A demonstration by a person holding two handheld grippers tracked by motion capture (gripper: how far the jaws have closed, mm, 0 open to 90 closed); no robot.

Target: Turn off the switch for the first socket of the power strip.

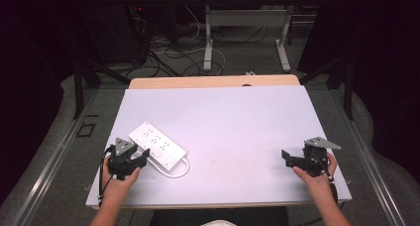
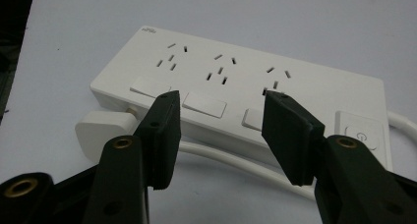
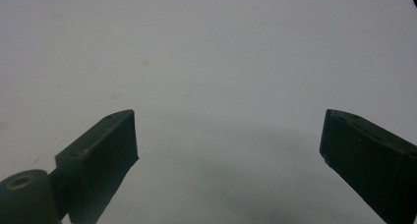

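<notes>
A white power strip (image 1: 157,145) with three socket groups lies flat at the table's front left, its cable (image 1: 182,170) looped along its near side. My left gripper (image 1: 140,159) sits right at the strip's near long edge, pointing at it. In the left gripper view, my left gripper (image 2: 223,130) stands partly open, its black pads (image 2: 164,135) framing a rocker switch on the power strip (image 2: 305,81) without pressing anything. A white plug (image 2: 101,128) and the cable (image 2: 236,162) lie just in front. My right gripper (image 1: 289,159) stands wide open over the bare table at the front right; in its own view my right gripper (image 3: 228,145) has nothing between the jaws.
The white table top (image 1: 233,122) ends close behind both hands at the front edge, and a wooden edge (image 1: 213,81) shows at the back. Beyond it stand another desk's legs (image 1: 208,42) and loose floor cables (image 1: 168,55).
</notes>
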